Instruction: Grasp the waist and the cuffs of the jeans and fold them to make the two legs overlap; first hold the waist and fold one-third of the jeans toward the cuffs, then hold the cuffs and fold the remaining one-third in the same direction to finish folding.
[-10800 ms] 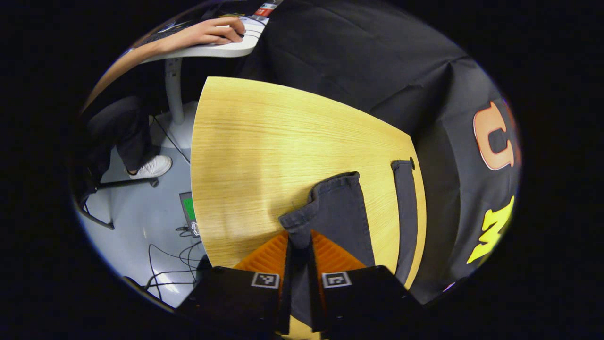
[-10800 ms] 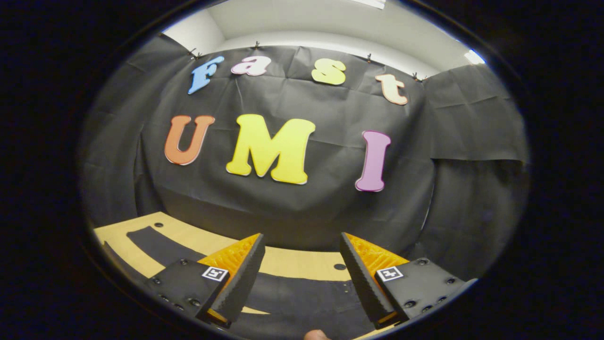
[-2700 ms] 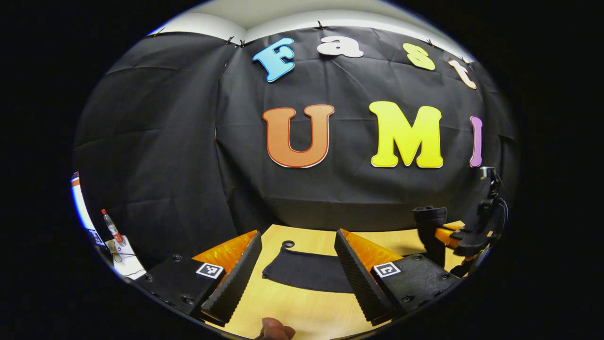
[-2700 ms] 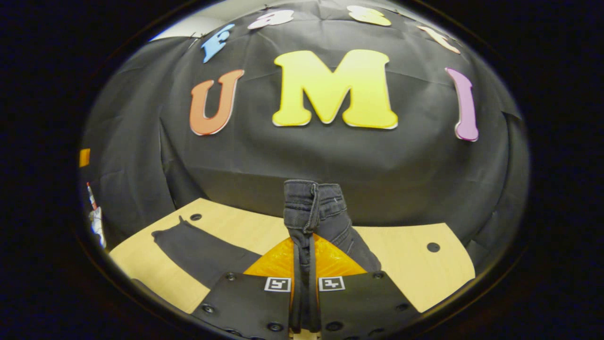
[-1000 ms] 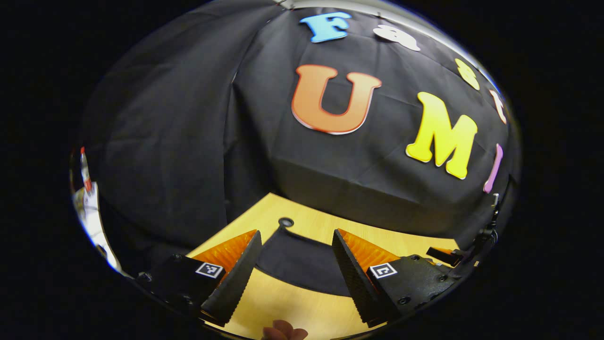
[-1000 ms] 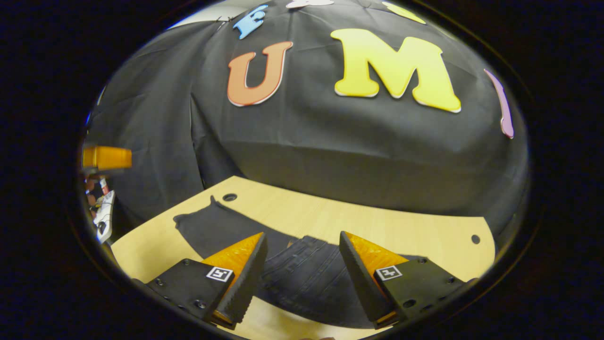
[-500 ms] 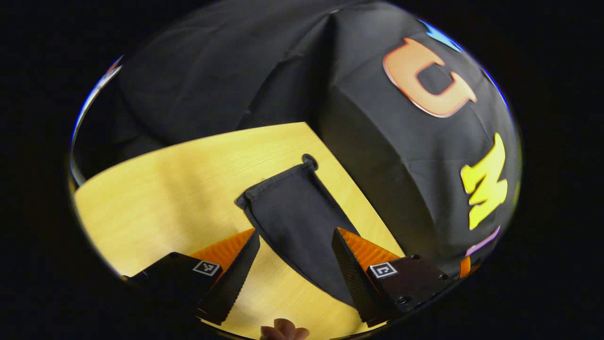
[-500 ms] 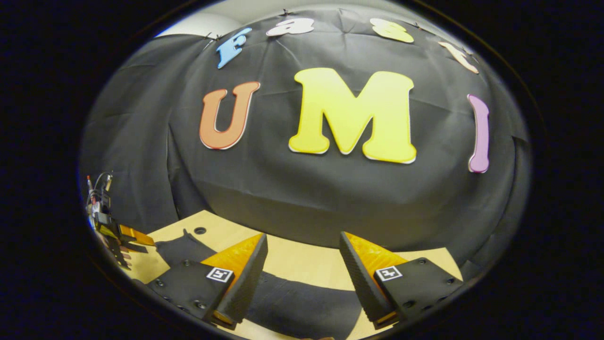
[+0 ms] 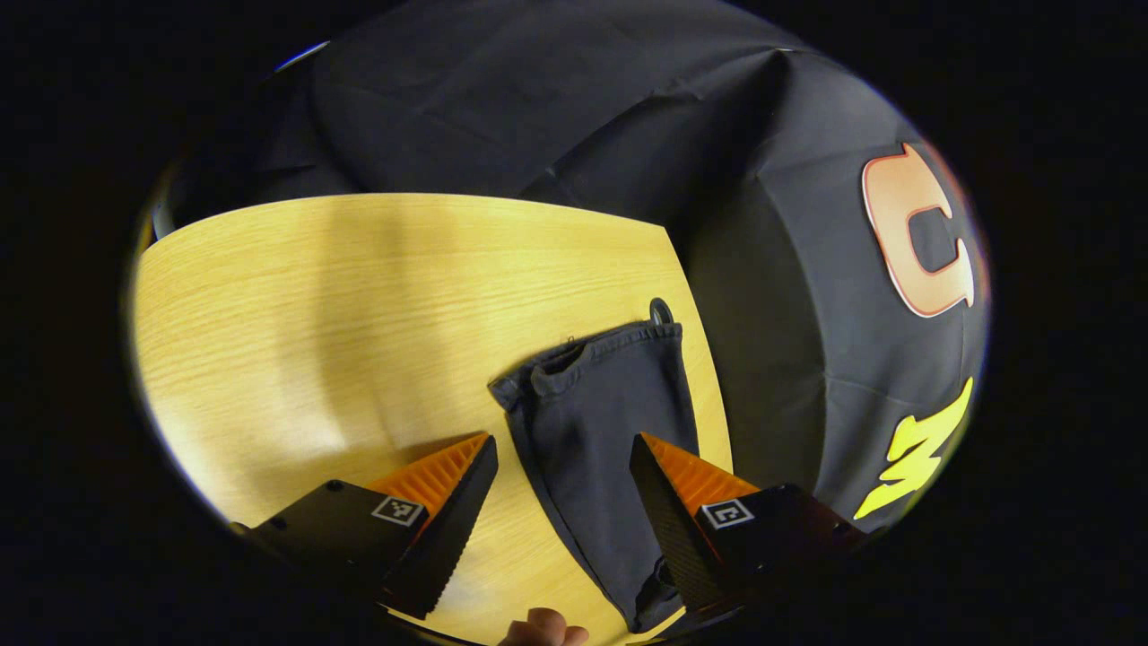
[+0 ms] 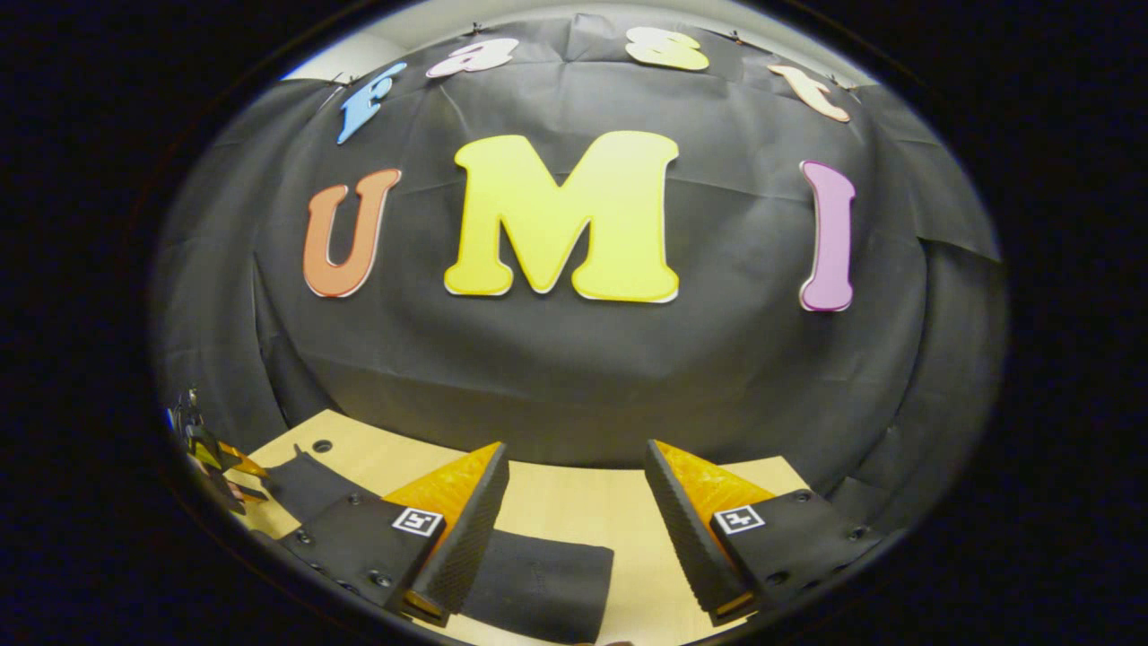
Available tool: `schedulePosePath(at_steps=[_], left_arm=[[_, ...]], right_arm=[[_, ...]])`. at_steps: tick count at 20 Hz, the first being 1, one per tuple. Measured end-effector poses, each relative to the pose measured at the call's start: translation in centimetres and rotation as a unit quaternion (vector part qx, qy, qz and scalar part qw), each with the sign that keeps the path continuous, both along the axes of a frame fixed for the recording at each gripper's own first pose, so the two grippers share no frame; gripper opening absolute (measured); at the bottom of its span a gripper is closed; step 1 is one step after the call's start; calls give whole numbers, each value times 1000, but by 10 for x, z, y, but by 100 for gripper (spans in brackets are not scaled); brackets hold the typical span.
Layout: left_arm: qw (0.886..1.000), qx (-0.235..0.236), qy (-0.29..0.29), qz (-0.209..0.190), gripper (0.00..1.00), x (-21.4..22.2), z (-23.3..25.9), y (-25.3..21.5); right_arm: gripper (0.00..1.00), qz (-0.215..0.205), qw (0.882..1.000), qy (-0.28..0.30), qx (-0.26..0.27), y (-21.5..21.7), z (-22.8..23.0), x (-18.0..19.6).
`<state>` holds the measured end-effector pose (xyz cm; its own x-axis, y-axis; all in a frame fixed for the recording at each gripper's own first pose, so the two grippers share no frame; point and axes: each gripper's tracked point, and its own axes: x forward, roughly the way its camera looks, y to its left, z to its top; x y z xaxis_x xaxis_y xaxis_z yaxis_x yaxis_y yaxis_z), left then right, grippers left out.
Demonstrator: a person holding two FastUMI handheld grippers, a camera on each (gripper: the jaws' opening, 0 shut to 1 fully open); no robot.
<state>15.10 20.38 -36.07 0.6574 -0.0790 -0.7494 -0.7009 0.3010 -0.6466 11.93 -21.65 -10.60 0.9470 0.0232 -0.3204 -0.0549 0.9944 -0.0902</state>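
The dark grey jeans (image 9: 601, 422) lie on the wooden table (image 9: 359, 296) with both legs stacked. Their cuffs (image 9: 587, 354) end beside a small hole in the tabletop (image 9: 661, 311). My left gripper (image 9: 560, 502) hangs open over the legs, one finger on each side of the cloth, short of the cuffs. In the right gripper view the folded-over waist end (image 10: 547, 583) lies flat below my right gripper (image 10: 574, 529), which is open and holds nothing. The leg part (image 10: 300, 484) runs off to the left, where the left gripper (image 10: 215, 462) shows small at the edge.
The black cloth wall (image 10: 574, 377) hangs close behind the table's far edge. Bare wood (image 9: 269, 341) spreads wide to the left of the cuffs. A person's fingertip (image 9: 543, 628) shows at the bottom of the left gripper view.
My right gripper has let go of the waist, which now lies folded over, and has drawn back. My left gripper has tipped down and swung over the legs toward the cuffs.
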Motion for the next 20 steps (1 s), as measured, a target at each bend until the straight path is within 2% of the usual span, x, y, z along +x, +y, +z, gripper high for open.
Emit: schedulePosePath(at_steps=[1, 3, 5, 7, 8, 9, 11, 12, 14, 15, 17, 18, 20], left_arm=[[1000, -1, -1, 3, 96, 5, -1, 1], [1000, -8, -3, 7, 96, 12, -2, 3], [1000, -12, -6, 7, 96, 16, -4, 4], [1000, -10, -12, 4, 96, 17, -4, 7], [1000, -11, -14, 7, 100, 18, -4, 8], [1000, -10, -15, 12, 94, 19, -5, 10], [1000, -12, -16, 20, 88, 25, -9, 9], [999, -15, -18, 23, 79, 29, -11, 6], [999, -25, -20, 32, 73, 34, -14, 6], [998, -34, -22, 39, 70, 36, -16, 6], [998, -47, -16, 46, 50, 40, -22, 5], [998, -47, -8, 45, 51, 36, -26, 7], [998, -43, -10, 42, 17, 38, -28, 8]], right_arm=[[96, -4, 1000, 1, -2, -5, -1, -1], [96, -10, 1000, 4, -7, -12, -2, -3], [90, -13, 1000, 10, -13, -16, -6, -6], [93, -12, 1000, 12, -18, -17, -6, -10], [94, -11, 1000, 13, -20, -17, -6, -10], [94, -11, 1000, 14, -22, -19, -7, -12], [94, -16, 999, 19, -22, -25, -8, -15], [94, -19, 999, 20, -20, -28, -8, -15], [91, -27, 999, 21, -19, -35, -5, -17], [94, -30, 999, 22, -20, -40, -6, -19], [91, -36, 999, 26, -19, -46, -6, -21], [94, -39, 999, 27, -18, -49, -6, -23], [94, -43, 999, 26, -18, -54, -5, -24]])
